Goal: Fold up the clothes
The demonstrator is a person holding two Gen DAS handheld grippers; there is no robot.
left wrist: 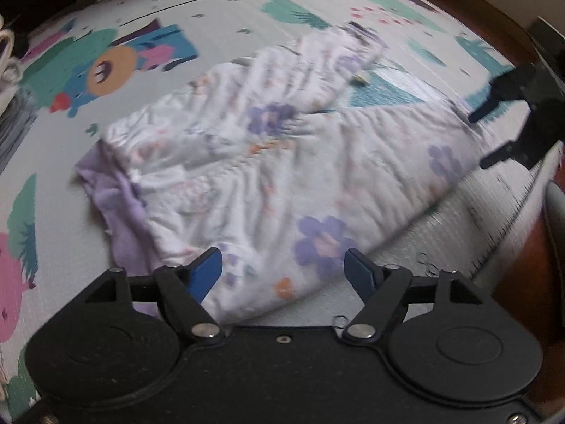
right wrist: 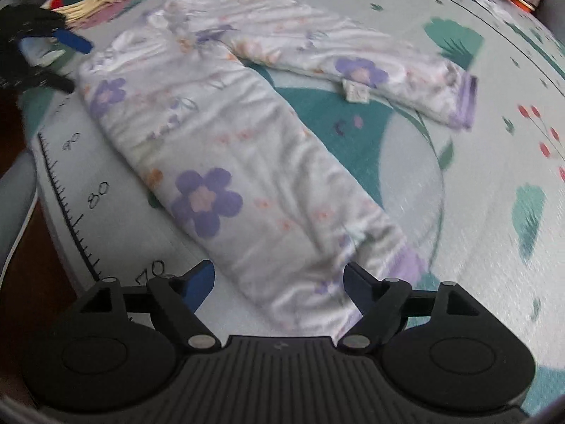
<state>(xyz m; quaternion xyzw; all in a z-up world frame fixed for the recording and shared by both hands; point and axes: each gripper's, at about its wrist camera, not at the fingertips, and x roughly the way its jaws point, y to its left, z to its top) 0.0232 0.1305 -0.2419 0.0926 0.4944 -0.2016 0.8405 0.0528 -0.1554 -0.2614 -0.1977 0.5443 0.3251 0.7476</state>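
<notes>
A pair of white cotton children's trousers printed with purple and orange flowers [left wrist: 268,162] is lying flat on a pale play mat printed with teal trees and cartoon animals [left wrist: 212,14]. In the left wrist view the left gripper [left wrist: 282,270] is standing with its blue-padded jaws wide apart above the waist end of the trousers; cloth is showing between the pads, but neither pad is pressing on it. The lilac waistband is lying to the left of that gripper. At the right edge of this view the right gripper [left wrist: 494,137] is showing as a black shape, open, just beside the trouser leg.

In the right wrist view the right gripper [right wrist: 279,279] is also standing wide, its jaws straddling the lilac-cuffed end of the near leg [right wrist: 268,190] without pinching it. The other leg is angling away to the upper right, a small white label [right wrist: 355,90] showing at its edge. A printed height ruler [right wrist: 76,219] is running along the mat's left edge, beside dark brown floor.
</notes>
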